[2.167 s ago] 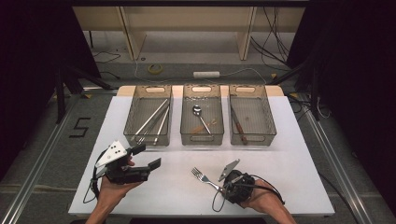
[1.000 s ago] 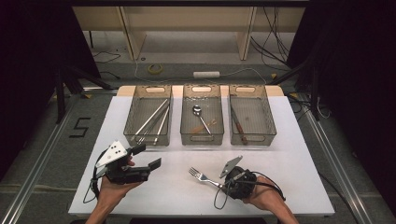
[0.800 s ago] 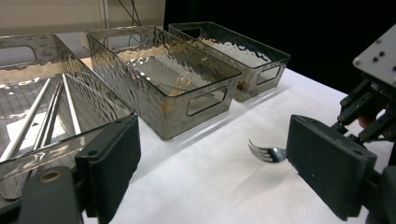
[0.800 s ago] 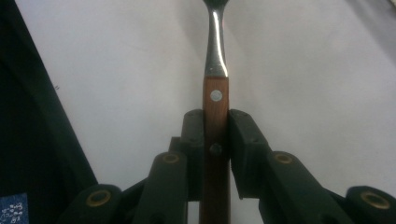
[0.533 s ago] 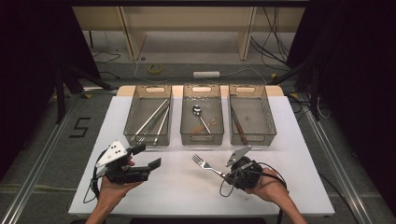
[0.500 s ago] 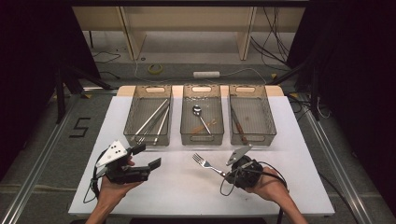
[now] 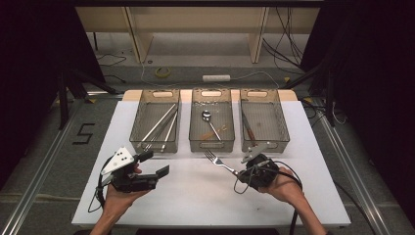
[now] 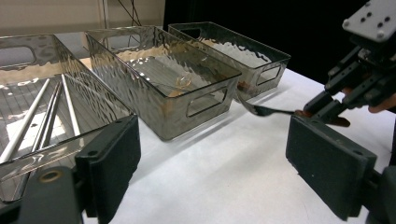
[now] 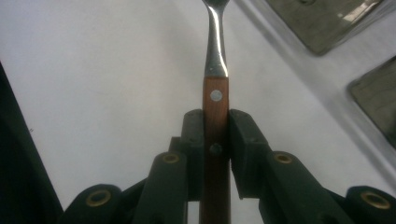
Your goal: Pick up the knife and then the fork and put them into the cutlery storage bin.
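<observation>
The right claw (image 9: 216, 135) is clenched on the wooden handle of a fork (image 7: 221, 163); in the right gripper view its two black jaws press the brown handle from both sides, and the steel neck runs straight up out of the grip; in the high view the fork sticks out from the claw toward the upper left, tines forward, held in the air near the front edge of the middle bin, with its shadow on the white worktop (image 7: 195, 200) beneath it.

The left claw (image 7: 155, 163) is released; its jaws stand wide apart with nothing between them, and it rests low over the worktop at the person's left, well apart from the fork.

Beyond the claws three clear bins stand in a row across the far side of the worktop; the left bin (image 7: 139, 128) holds several long metal sticks, probably chopsticks; the middle bin (image 7: 194, 125) holds a spoon (image 7: 211, 123); the right bin (image 7: 285, 132) holds a slim brown-handled piece along its left wall, too small to name with certainty.

Judged from this, the work is sorting cutlery by kind; the fork is picked up and lifted, so the grasp is done; what is left is carrying it over a bin, most likely the right one with the matching handle, and letting it go; no other loose cutlery lies on the worktop, so this looks like the last piece.
</observation>
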{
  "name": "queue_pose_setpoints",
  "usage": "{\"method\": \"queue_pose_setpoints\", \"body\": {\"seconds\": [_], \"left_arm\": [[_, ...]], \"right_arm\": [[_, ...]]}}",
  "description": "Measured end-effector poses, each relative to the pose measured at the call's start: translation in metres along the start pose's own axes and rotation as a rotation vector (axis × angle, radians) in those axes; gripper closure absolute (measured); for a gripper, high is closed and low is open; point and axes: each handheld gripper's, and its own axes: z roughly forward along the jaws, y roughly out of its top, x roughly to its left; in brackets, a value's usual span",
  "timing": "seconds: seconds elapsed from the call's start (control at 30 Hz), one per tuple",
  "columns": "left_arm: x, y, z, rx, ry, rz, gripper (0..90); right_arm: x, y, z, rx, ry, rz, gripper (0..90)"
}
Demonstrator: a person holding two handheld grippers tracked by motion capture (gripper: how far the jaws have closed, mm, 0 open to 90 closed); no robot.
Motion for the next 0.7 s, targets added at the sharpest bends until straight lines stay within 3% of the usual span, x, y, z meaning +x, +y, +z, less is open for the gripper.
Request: {"method": "queue_pose_setpoints", "body": {"seconds": [0.5, 0.7], "left_arm": [[0.0, 0.0, -0.001, 0.001, 0.002, 0.001, 17.4], [0.001, 0.0, -0.001, -0.001, 0.004, -0.001, 17.5]], "right_arm": [[-0.022, 0.007, -0.005, -0.038, -0.015, 0.036, 77.3], [-0.036, 0.013, -0.015, -0.074, -0.033, 0.066, 77.3]]}}
